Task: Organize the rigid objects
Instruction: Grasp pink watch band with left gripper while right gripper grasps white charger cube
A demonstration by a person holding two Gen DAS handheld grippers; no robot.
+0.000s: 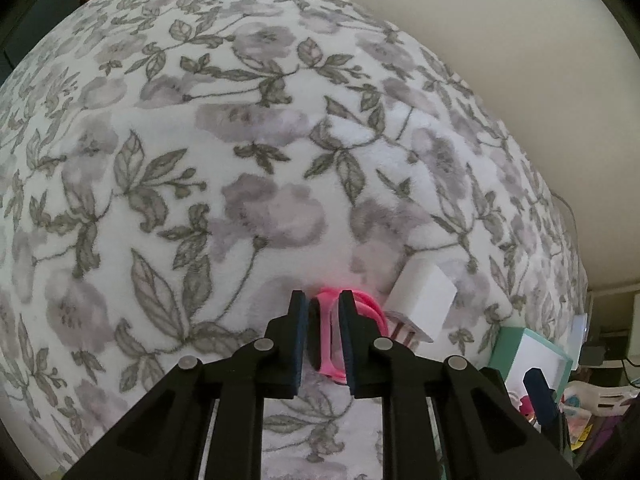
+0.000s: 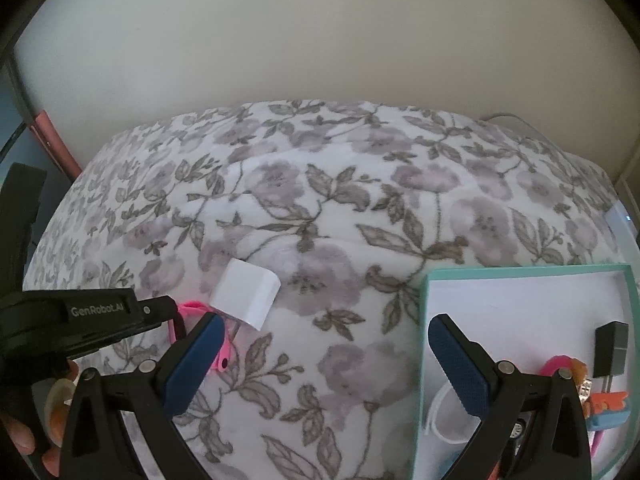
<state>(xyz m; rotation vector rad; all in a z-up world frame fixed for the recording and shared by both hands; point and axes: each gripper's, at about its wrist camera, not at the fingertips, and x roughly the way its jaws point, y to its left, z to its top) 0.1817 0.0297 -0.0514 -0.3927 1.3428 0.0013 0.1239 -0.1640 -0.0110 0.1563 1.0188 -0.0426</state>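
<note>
**Left jaws pinching the pink band, right jaws standing wide**

I am holding my left gripper (image 1: pixel 322 344) pointed steeply down at the bed, and its two dark pads are clamping on a pink wristband (image 1: pixel 330 334) whose loop is standing up between them, a black piece showing in the gap. In the right wrist view the same gripper is coming in from 9 o'clock, my fingers (image 2: pixel 24 436) wrapping its handle at the lower left edge.

Just beside the band, at 2 o'clock from my left pads, a white charger block (image 1: pixel 424 300) is lying tilted on the floral blanket (image 1: pixel 240 160), its metal prongs pointing toward the band. Whether block and band are touching, I cannot tell.

My right gripper (image 2: pixel 326 360) is hanging above the blanket with its blue pads wide apart and nothing between them. Its right finger is overlapping the near left part of a teal-rimmed box (image 2: pixel 426 320) sitting at 3 o'clock. Inside the box a black plug adapter (image 2: pixel 611 348) is lying by the right wall, with a white band (image 2: pixel 436 416) at 6 o'clock in the box and a cluster of small colourful pieces (image 2: pixel 608 408) in its lower right corner, too blurred for me to name.

Beyond the blanket, at 12 o'clock, a plain cream wall (image 2: pixel 320 40) is filling the view.
</note>
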